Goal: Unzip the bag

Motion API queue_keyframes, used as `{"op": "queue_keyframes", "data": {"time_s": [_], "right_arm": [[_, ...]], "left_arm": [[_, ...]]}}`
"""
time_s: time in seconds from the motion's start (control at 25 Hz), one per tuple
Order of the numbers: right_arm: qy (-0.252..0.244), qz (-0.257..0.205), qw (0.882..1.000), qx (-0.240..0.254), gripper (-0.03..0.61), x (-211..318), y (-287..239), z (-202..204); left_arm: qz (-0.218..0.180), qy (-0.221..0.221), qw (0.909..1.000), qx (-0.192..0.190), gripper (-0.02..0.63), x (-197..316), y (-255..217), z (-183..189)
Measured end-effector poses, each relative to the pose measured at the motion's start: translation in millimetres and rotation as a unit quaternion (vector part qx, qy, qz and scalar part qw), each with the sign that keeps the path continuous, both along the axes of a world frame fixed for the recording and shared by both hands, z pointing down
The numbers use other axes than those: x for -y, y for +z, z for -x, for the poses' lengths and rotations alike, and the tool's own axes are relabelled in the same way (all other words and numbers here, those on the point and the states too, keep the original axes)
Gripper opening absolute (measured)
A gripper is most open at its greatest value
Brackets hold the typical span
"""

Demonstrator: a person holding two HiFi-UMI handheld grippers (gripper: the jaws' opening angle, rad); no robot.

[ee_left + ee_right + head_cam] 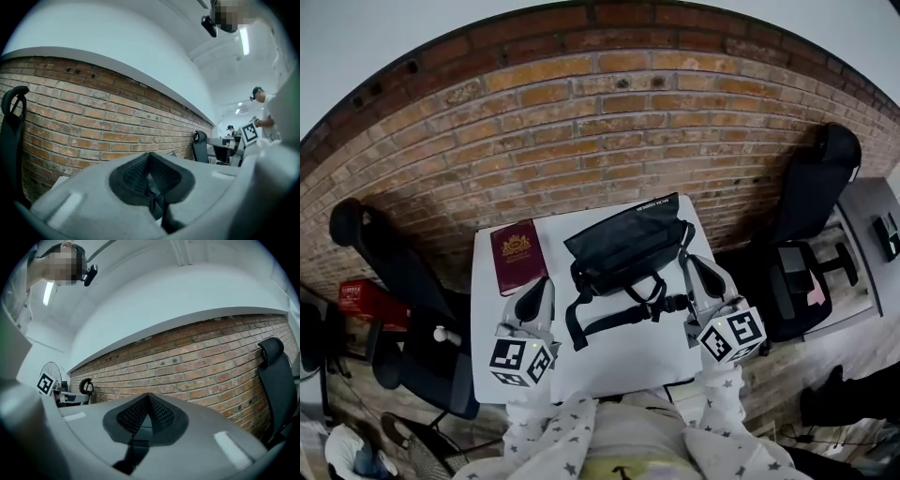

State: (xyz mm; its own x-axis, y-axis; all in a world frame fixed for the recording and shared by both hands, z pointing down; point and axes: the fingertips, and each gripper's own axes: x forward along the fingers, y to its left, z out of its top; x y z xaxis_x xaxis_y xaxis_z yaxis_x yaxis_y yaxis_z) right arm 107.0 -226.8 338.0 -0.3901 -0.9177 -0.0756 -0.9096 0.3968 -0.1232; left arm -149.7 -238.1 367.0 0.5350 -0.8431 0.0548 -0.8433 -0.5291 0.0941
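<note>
A black bag [626, 246] with straps and a buckle lies on the white table [609, 361], its zipper side toward the brick wall. My left gripper [536, 288] rests on the table to the left of the bag, jaws shut and empty. My right gripper [697, 267] sits at the bag's right end, beside its strap, also shut with nothing between the pads. In both gripper views the jaws point up at the brick wall; the left gripper [149, 161] and right gripper [148, 401] show their black pads pressed together. The bag is hidden in both gripper views.
A dark red booklet [518, 255] lies on the table left of the bag, just beyond the left gripper. Black office chairs stand at the left [394, 272] and right [811, 202] of the table. A brick wall [600, 122] runs behind it.
</note>
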Motion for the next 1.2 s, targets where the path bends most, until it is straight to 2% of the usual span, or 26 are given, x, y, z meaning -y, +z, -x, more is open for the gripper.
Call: {"op": "queue_keyframes", "data": {"time_s": [0.4,0.96,1.2], "right_arm": [[0.001,-0.011,1.000,0.004,0.009,-5,-21,-3],[0.013,-0.011,1.000,0.005,0.008,-7,-20,-23],[0.011,-0.013,1.000,0.015,0.008,-7,-21,-24]], "left_arm": [[-0.024,-0.025,0.9994,-0.004,-0.002,-3,-24,10],[-0.035,-0.064,0.9973,0.003,-0.002,-7,-31,19],[-0.034,-0.068,0.9971,0.011,-0.002,-9,-31,20]]}}
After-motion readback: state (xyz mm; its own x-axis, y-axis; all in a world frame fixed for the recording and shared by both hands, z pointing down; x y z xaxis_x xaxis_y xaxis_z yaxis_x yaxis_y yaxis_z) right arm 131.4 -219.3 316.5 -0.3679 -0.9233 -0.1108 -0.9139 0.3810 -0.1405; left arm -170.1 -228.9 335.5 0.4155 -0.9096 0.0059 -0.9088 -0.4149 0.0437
